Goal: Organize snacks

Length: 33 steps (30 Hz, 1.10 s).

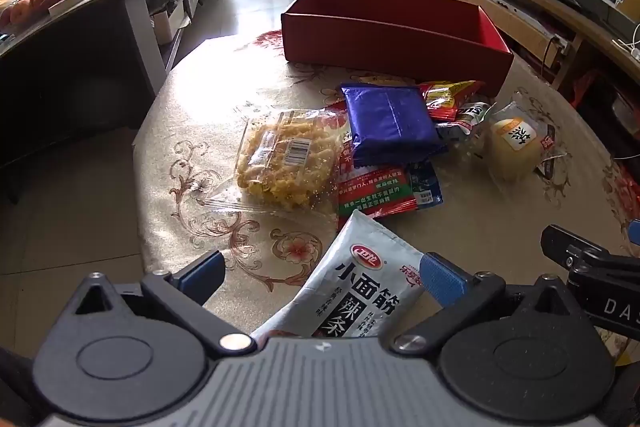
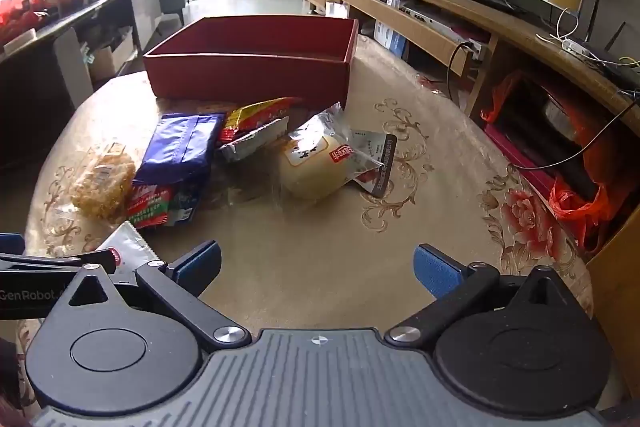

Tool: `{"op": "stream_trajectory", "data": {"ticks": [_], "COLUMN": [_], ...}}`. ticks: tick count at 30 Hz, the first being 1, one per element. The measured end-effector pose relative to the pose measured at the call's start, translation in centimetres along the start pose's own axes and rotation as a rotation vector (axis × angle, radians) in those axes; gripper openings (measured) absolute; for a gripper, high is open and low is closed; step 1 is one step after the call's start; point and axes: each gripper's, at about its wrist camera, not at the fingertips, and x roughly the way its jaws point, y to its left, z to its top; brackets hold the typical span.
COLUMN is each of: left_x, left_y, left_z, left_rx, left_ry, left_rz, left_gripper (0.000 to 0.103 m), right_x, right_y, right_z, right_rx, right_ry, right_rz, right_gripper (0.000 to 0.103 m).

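Observation:
An empty red box [image 1: 396, 43] [image 2: 248, 71] stands at the far side of the round table. In front of it lies a heap of snacks: a blue packet [image 1: 390, 119] [image 2: 180, 147], a clear bag of yellow crisps [image 1: 288, 159] [image 2: 102, 183], a red-green packet [image 1: 376, 191] [image 2: 150, 209], a yellow-red packet [image 1: 450, 95] [image 2: 256, 117] and a wrapped pale bun [image 1: 514, 147] [image 2: 316, 167]. A white-grey packet [image 1: 360, 291] [image 2: 128, 247] lies between the wide-apart pads of my open left gripper [image 1: 322, 277], untouched. My right gripper [image 2: 318, 269] is open over bare tablecloth.
The floral tablecloth [image 2: 400, 211] covers the round table. A dark sideboard [image 1: 80, 39] stands left, a wooden TV unit [image 2: 460, 19] with cables right. An orange bag and a pink bin [image 2: 568, 163] sit beyond the table's right edge.

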Motion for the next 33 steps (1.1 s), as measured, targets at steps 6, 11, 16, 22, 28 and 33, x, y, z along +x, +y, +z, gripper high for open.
{"op": "stream_trajectory", "data": {"ticks": [6, 11, 16, 22, 28, 33], "left_x": [0.2, 0.2, 0.6, 0.7, 0.6, 0.6], "left_y": [0.0, 0.4, -0.1, -0.2, -0.2, -0.2], "left_z": [0.1, -0.2, -0.3, -0.4, -0.5, -0.5], "left_rx": [-0.002, -0.003, 0.023, 0.033, 0.034, 0.034], "left_ry": [0.014, 0.021, 0.032, 0.038, 0.039, 0.040], "left_rz": [0.000, -0.004, -0.007, -0.005, -0.005, -0.006], "left_gripper": [0.101, 0.101, 0.101, 0.101, 0.101, 0.100], "right_x": [-0.1, 0.5, 0.6, 0.8, 0.9, 1.0], "right_y": [-0.2, -0.3, -0.1, 0.1, 0.1, 0.2], "right_z": [-0.1, -0.3, -0.3, -0.5, -0.5, -0.5], "right_rx": [-0.002, -0.009, -0.019, -0.028, -0.026, -0.026], "right_ry": [0.011, 0.021, 0.037, 0.055, 0.059, 0.064], "right_rz": [-0.005, 0.003, -0.004, -0.004, -0.002, -0.001], "right_gripper": [0.103, 0.103, 0.103, 0.103, 0.103, 0.103]}}
